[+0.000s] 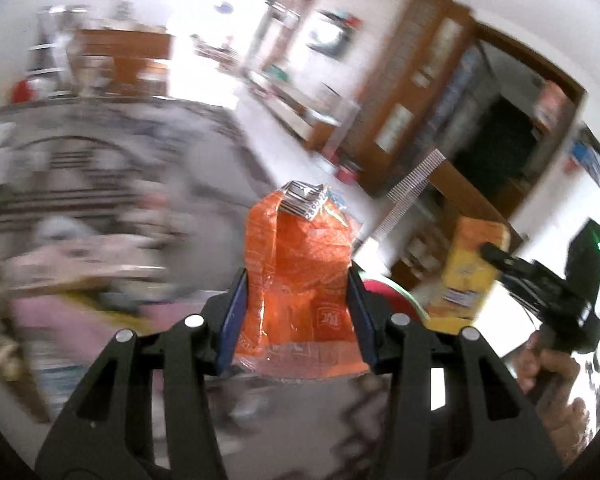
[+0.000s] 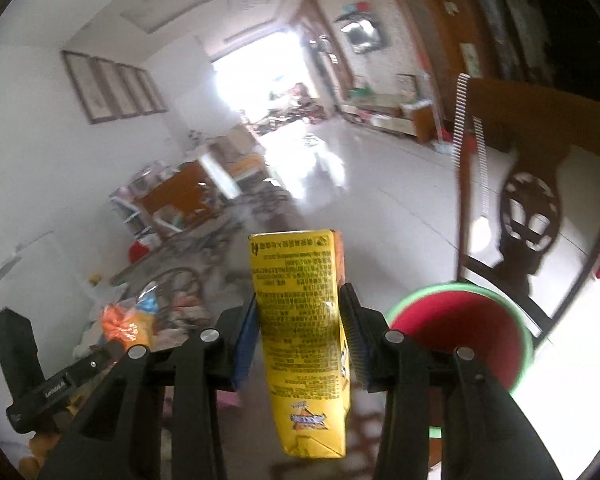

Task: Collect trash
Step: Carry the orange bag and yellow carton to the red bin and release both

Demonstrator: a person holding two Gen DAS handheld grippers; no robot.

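A: What has the left claw (image 1: 296,280) got?

B: It is clenched on a crumpled orange wrapper (image 1: 298,276), pinched between both blue pads. The right claw (image 2: 300,320) grips a yellow drink carton (image 2: 300,320) squeezed at the middle, top end pointing away.

A: So which step is this?

B: I'd say the carry: both pieces of trash are picked up and in the air, not yet dropped.

A: Where does it go?

B: Most likely the red bucket with the green rim (image 2: 466,328). In the right view the carton is just left of the bucket and the bucket's mouth faces up. In the left view only a sliver of the bucket (image 1: 384,292) shows, just right of the wrapper.

A: Next move?

B: Bring each claw over the bucket's mouth, then let go. The light wrapper could cling to a pad or drift past the rim. A dark wooden chair (image 2: 532,208) stands behind the bucket.
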